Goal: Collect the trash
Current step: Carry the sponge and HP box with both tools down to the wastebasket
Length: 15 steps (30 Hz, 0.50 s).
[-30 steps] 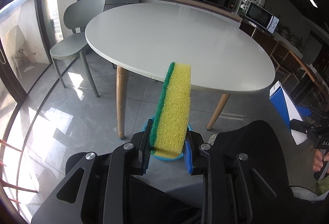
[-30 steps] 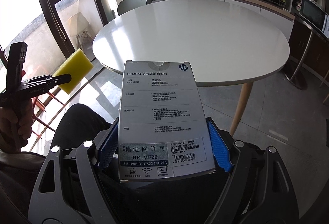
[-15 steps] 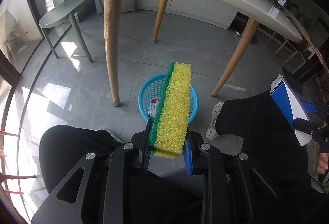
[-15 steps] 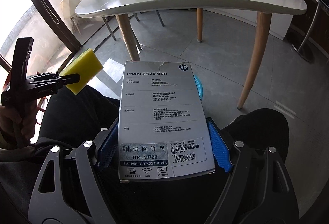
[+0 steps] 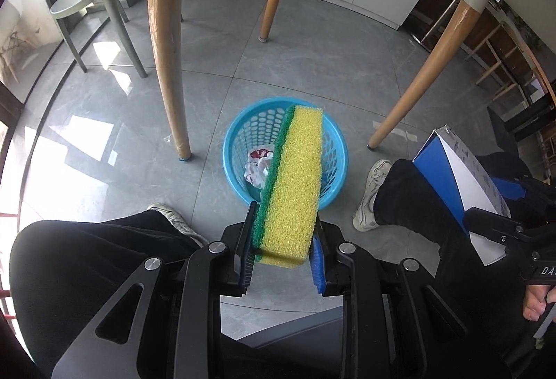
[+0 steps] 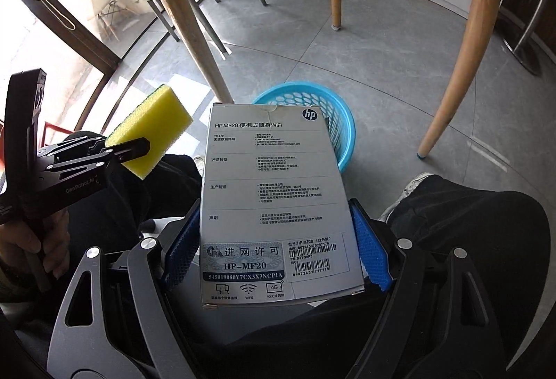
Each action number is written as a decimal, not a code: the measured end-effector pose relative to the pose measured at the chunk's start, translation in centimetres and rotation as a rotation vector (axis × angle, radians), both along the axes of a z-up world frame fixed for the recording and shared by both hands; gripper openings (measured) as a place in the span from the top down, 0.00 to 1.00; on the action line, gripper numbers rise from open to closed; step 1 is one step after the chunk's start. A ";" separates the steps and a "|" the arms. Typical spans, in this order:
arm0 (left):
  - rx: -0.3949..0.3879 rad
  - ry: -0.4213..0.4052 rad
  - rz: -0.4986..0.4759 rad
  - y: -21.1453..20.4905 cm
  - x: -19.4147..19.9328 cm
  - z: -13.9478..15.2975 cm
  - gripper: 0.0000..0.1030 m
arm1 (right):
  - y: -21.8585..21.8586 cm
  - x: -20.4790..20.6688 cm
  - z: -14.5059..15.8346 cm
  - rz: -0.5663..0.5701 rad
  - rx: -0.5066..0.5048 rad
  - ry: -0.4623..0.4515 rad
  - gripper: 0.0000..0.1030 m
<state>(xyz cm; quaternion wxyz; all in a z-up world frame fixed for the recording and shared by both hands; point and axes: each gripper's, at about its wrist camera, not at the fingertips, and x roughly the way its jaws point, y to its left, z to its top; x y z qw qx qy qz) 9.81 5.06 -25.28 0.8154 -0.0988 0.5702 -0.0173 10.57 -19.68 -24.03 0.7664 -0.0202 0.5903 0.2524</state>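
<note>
The sponge (image 5: 292, 184), yellow foam with a green scouring face, sits at the centre of the left view, pinched at its near end by the left tongs (image 5: 282, 252). It looks light and squashy, so a hold across its faces suits it. The carton (image 6: 274, 201) fills the middle of the right view, likely light and stiff, clamped by its long edges in the right tongs (image 6: 276, 255). Both tongs tilt down toward the blue basket (image 5: 232, 142) on the floor, where crumpled rubbish (image 5: 258, 167) lies.
</note>
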 end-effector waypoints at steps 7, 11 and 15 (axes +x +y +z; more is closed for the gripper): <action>-0.032 0.027 0.015 0.1 2.4 -2.3 0.75 | 1.2 3.4 -4.3 -0.054 0.003 0.079 0.27; -0.026 0.035 0.012 0.1 4.1 -3.8 0.75 | 2.0 5.0 -6.4 -0.065 0.004 0.087 0.27; -0.023 0.062 0.019 0.4 5.8 -5.8 0.75 | 2.6 6.5 -8.6 -0.074 0.005 0.117 0.27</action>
